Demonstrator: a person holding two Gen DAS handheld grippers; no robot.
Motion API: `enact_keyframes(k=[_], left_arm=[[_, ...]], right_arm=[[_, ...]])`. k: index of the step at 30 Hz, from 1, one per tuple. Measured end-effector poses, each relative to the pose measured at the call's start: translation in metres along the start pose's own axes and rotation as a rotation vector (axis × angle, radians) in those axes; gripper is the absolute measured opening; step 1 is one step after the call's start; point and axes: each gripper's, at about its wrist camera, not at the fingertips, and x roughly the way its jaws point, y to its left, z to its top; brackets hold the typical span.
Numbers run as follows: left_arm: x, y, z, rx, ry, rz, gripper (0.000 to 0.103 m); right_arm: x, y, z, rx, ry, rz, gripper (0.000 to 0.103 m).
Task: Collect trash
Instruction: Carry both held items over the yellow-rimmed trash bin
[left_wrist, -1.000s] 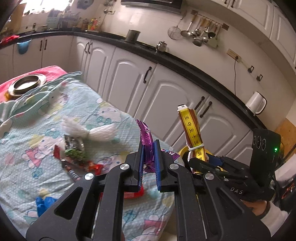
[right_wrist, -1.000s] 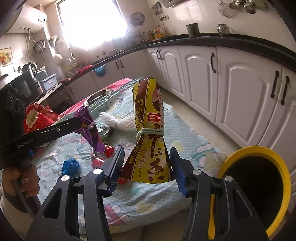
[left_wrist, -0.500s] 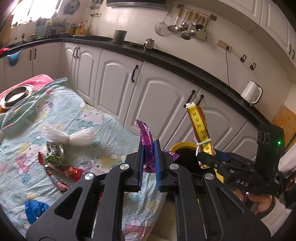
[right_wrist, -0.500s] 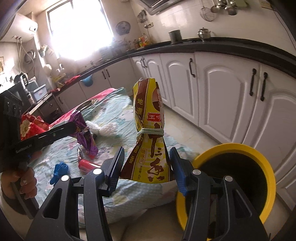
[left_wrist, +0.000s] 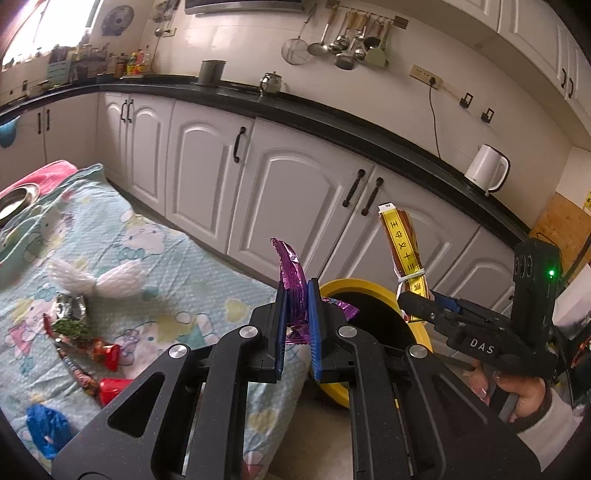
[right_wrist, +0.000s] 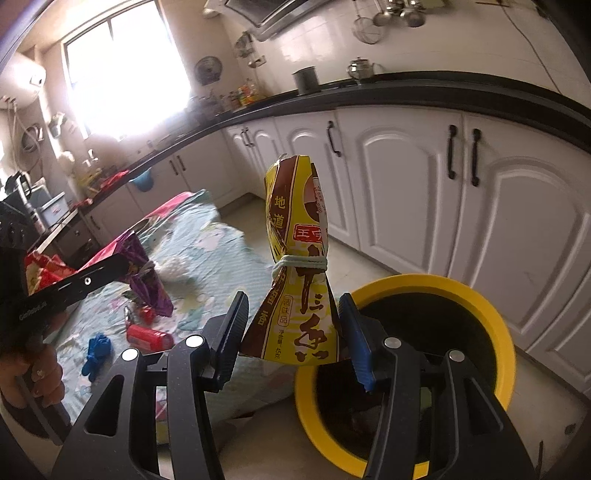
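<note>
My left gripper (left_wrist: 297, 325) is shut on a crumpled purple foil wrapper (left_wrist: 291, 273), held just left of a yellow-rimmed bin (left_wrist: 373, 295). My right gripper (right_wrist: 291, 336) is shut on a yellow and brown seasoning packet (right_wrist: 295, 254) tied with a rubber band, upright beside the yellow-rimmed bin (right_wrist: 498, 325) at lower right. From the left wrist view the right gripper (left_wrist: 413, 299) with its seasoning packet (left_wrist: 402, 243) hangs over the bin's far rim. The right wrist view shows the left gripper (right_wrist: 122, 264) with the purple wrapper (right_wrist: 147, 280) over the table.
A cartoon-print cloth covers the table (left_wrist: 147, 258), with a white tissue wad (left_wrist: 99, 280), red wrappers (left_wrist: 107, 354) and a blue scrap (left_wrist: 44, 428) on it. White cabinets (left_wrist: 295, 192) under a black counter run behind. A white kettle (left_wrist: 485, 170) stands on the counter.
Both grippers have swung right, away from the table toward the bin, each keeping its item. The bin now fills more of both views.
</note>
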Motion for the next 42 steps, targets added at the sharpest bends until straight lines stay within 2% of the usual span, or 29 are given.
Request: enact_keyframes(k=[13, 27, 42], left_arm=[[0.037, -0.038, -0.012, 0.048, 0.050, -0.069, 0.006], [0.075, -0.073, -0.024, 0.106, 0.115, -0.102, 0.006], [0.112, -0.087, -0.042, 0.130, 0.186, -0.115, 0.006]], right_arm=[[-0.015, -0.040, -0.007, 0.040, -0.029, -0.121, 0.049], [-0.018, -0.077, -0.029, 0.110, -0.005, -0.186, 0.049], [-0.005, -0.104, -0.055, 0.178, 0.070, -0.204, 0.049]])
